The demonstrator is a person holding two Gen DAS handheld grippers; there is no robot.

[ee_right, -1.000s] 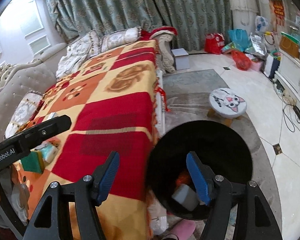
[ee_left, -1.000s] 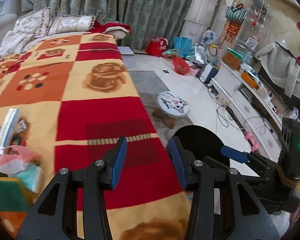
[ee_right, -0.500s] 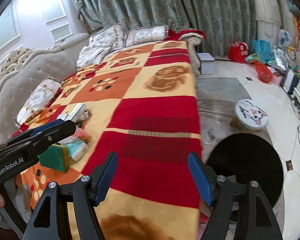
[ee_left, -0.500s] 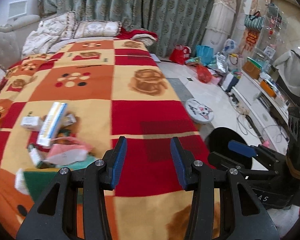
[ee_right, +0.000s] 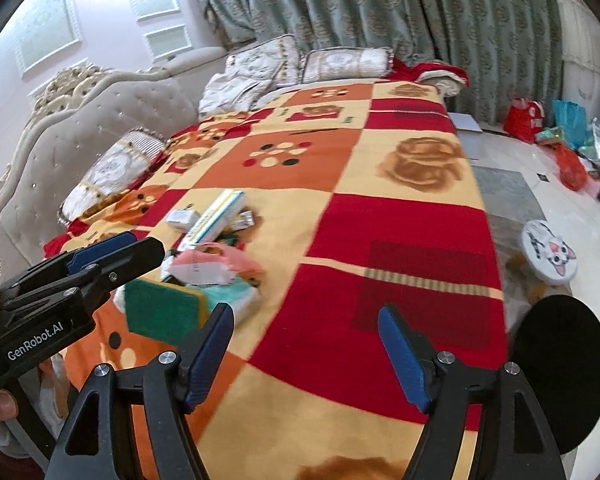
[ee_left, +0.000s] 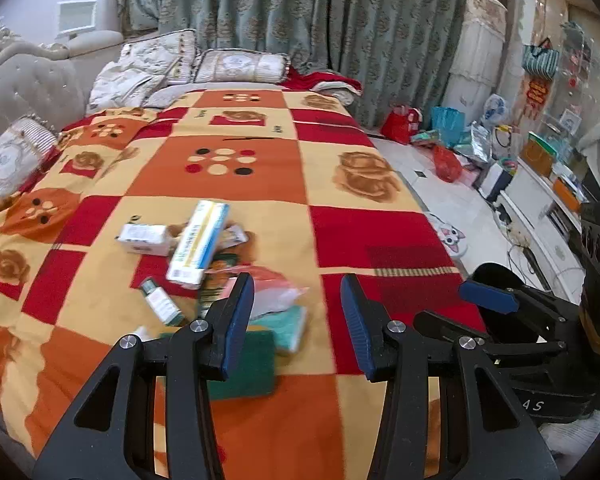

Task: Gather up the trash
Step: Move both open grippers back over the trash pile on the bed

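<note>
Trash pile (ee_left: 220, 272) lies on blanket (ee_left: 380, 240) just ahead of left gripper (ee_left: 296, 320), part-open, empty; right gripper (ee_right: 306, 356) opening, empty, pile to its left.

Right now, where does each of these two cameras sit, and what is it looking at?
Left wrist: on the left gripper, looking over its fingers at the trash pile on the bed; the right gripper shows alongside.
Right wrist: on the right gripper, fingers opening, empty; left gripper alongside.
Both share the green sponge and black bin.
</note>
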